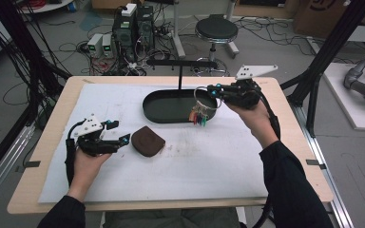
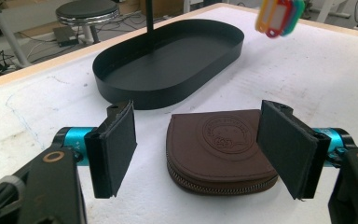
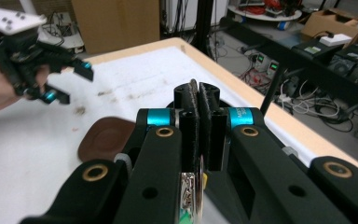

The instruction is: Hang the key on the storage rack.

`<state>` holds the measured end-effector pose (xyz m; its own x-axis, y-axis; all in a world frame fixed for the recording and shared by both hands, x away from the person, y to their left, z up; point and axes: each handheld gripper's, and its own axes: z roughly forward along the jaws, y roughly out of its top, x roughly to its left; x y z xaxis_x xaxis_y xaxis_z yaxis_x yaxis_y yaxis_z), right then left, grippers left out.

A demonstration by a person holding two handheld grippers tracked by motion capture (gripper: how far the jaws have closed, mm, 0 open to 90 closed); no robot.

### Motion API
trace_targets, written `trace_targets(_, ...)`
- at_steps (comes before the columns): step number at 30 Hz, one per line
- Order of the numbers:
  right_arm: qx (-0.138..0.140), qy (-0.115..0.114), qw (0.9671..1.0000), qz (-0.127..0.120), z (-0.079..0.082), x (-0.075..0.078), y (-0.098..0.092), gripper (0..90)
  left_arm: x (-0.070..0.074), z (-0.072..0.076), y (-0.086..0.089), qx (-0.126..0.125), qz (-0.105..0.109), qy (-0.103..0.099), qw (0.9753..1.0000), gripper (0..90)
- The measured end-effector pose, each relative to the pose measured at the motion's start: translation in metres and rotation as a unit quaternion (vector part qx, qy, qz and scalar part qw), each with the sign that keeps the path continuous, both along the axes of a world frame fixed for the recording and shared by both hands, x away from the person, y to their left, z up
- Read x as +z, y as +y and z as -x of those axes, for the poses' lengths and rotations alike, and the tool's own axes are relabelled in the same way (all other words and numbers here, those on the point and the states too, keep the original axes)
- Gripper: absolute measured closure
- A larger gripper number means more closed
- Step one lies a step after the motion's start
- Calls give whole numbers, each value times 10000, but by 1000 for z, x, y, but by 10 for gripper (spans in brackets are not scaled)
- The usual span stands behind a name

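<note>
1. Sitting at the near edge of the worktop [image 1: 43,142], a person is holding a two-jaw gripper in each hand, dark sleeves coming in from below.
2. On the near left, the left gripper [image 1: 119,133] is hovering just above the white sheet, its jaws standing wide open and holding nothing.
3. Lying flat just to the right of those jaws is a brown zip pouch [image 1: 148,141]; in the left gripper view the pouch [image 2: 220,149] is sitting between the two open pads without touching either.
4. Farther off and to the right, the right gripper [image 1: 210,89] is being held raised over the right end of a black oval tray [image 1: 157,111].
5. Its jaws are pressed shut on a metal key ring [image 1: 205,99], which is hanging from them with a bunch of coloured tags [image 1: 198,117] dangling over the tray's near right rim.
6. In the right gripper view the ring [image 3: 196,186] is showing as a thin metal edge pinched between the closed pads.
7. Rising from the tray's far side is a thin black post with a crossbar [image 1: 180,63].
8. Beyond the worktop, a round stool [image 1: 216,29] is standing on the floor among cables.
</note>
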<state>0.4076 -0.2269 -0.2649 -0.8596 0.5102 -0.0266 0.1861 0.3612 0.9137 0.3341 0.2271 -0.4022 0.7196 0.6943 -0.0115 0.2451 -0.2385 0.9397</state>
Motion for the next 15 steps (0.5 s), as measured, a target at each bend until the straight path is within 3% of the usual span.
trace_targets(7,-296,-41,9996,18,-33,5,6,881,1,0,1,47,34,-32,10000,283)
trace_targets(15,-703,102,9974,139,-64,-5,9,881,0,0,4,66,45,-19,10000,283)
